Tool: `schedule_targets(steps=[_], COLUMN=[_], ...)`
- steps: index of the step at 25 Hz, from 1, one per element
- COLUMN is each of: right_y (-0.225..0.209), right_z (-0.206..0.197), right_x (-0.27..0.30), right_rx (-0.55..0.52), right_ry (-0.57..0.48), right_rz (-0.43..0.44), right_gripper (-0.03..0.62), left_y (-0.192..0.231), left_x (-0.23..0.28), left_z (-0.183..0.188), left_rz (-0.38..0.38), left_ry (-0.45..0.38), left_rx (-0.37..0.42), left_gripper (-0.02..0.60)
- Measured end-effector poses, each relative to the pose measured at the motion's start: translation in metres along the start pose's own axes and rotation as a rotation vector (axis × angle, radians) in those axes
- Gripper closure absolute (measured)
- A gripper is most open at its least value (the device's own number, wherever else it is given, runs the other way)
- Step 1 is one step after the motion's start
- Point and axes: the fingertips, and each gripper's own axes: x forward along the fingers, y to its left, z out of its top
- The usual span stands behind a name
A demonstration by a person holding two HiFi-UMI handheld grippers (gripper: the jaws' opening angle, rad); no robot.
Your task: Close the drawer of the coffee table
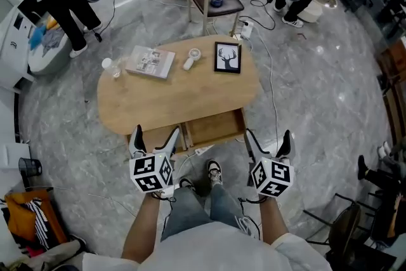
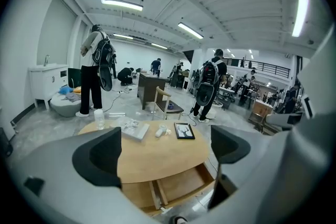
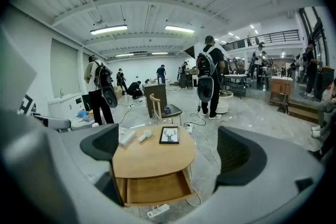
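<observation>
Coffee table [image 1: 177, 98]: oval wooden top, standing on the grey marbled floor straight ahead of the person.
Drawer [image 1: 216, 127]: it's out, pulled from the table's near side toward the person, under the right half of the top, its bare wooden bottom showing.
Left gripper [image 1: 156, 133]: jaws spread wide and gripping nothing; it's held off the table's near edge, just left of the drawer, and its own view looks between the jaws across the tabletop.
Right gripper [image 1: 268, 135]: jaws wide apart too, empty, hovering just right of the drawer's right front corner, clear of the wood.
Picture frame [image 1: 228, 58]: black frame with a deer print, lying flat at the far right of the top.
Handheld fan [image 1: 192, 58]: small and white, just left of the frame.
Booklet [image 1: 150, 62]: flat on the far left part of the top, near the fan.
Bottle [image 1: 111, 67]: clear, at the table's left end, beside the booklet.
Chair [image 1: 212, 3]: wooden, beyond the table, a small dark blue object on its seat.
Shoes [image 1: 214, 169]: the person's own feet, planted between the two grippers, just short of the drawer front.
</observation>
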Motion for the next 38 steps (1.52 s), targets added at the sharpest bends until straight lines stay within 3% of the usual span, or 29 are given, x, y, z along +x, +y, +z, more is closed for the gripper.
schedule_targets(steps=[4,12,21,30,38], right_y=[0.007,0.010,0.020,0.012,0.022], right_z=[-0.050,-0.196,-0.333,-0.410,-0.451], right_x=[0.020,0.070,0.118,0.145,0.163], right_rx=[-0.011,0.012,0.099,0.024,-0.166], right_ry=[0.070,0.192,0.231,0.193,0.168], right_rz=[0.016,0.033,0.057,0.134,0.256], right_gripper=[0.013,0.006,0.006,0.006,0.006], left_y=[0.018,0.051,0.075,0.089,0.094], left_x=[0.016,0.070,0.118,0.136,0.145], left_z=[-0.048,-0.165,-0.291,-0.343,-0.350], left_rz=[0.021,0.021,-0.002,0.038,0.057], left_ry=[0.078,0.192,0.312,0.382,0.384], left_rx=[-0.005,0.002,0.016,0.009,0.057], left_gripper=[0.055,0.054,0.055,0.055,0.055])
